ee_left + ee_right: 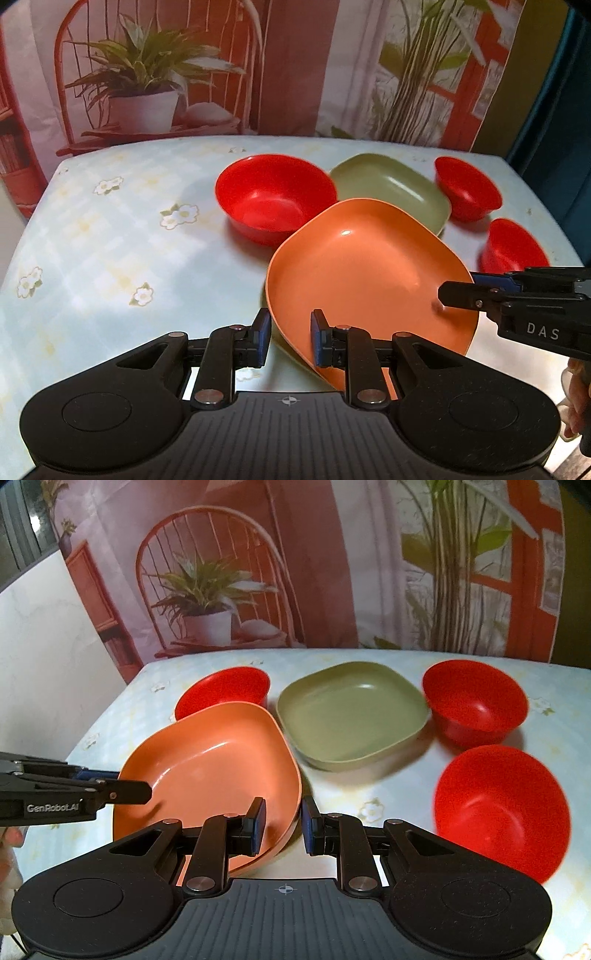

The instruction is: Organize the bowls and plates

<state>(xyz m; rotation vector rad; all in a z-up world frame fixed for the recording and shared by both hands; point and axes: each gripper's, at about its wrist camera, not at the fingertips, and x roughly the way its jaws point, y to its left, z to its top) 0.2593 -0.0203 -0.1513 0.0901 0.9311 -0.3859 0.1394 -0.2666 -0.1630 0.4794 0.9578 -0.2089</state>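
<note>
An orange plate (365,273) is tilted up above the floral table, with another plate's rim just showing under it. My left gripper (290,338) straddles its near-left rim with the jaws apart. My right gripper (283,821) straddles its right rim (236,760), jaws also apart; it also shows in the left wrist view (456,291). A green plate (351,712) lies behind. Three red bowls stand around: one at the left (275,197), one at the far right (474,701), one at the near right (502,812).
The table (110,240) has a pale floral cloth. A printed backdrop (258,66) of a chair and plants hangs behind its far edge. A white wall (44,657) stands at the left in the right wrist view.
</note>
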